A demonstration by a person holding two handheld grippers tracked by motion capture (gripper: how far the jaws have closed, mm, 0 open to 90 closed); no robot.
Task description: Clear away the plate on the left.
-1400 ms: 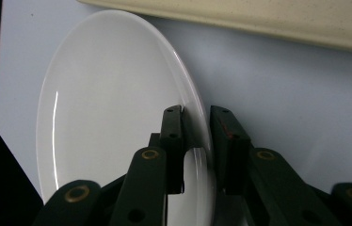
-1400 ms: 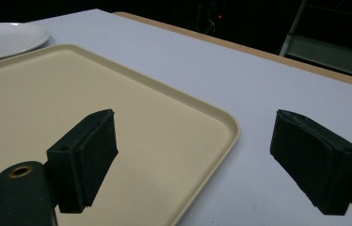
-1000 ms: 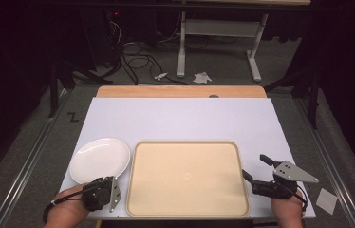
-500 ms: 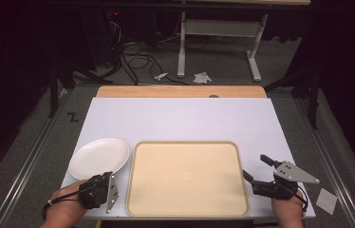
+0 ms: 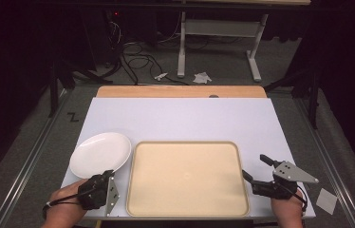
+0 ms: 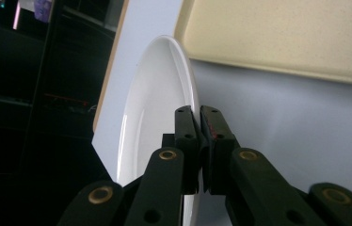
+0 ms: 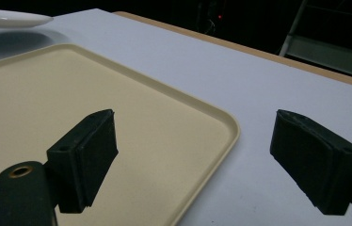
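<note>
A white plate (image 5: pixel 100 154) lies at the table's front left, beside a beige tray (image 5: pixel 187 183). My left gripper (image 5: pixel 107 176) is shut on the plate's near rim; in the left gripper view the jaws (image 6: pixel 197 113) pinch the rim of the plate (image 6: pixel 150 108), with the tray (image 6: pixel 282 33) beyond. My right gripper (image 5: pixel 254 166) is open at the tray's right edge. In the right gripper view its jaws (image 7: pixel 193 141) straddle the rim of the tray (image 7: pixel 47 94), with nothing between them. The plate's edge (image 7: pixel 9 19) hangs slightly above the table, a shadow under it.
The white table top (image 5: pixel 180 118) stretches bare behind the tray to a wooden strip (image 5: pixel 180 91) at the far edge. Cables and a desk frame (image 5: pixel 213 28) stand on the dark floor beyond. A paper scrap (image 5: pixel 328 199) lies off the table's right.
The plate has shifted slightly away from the front edge, held in the left gripper. The right gripper has stayed where it was.
</note>
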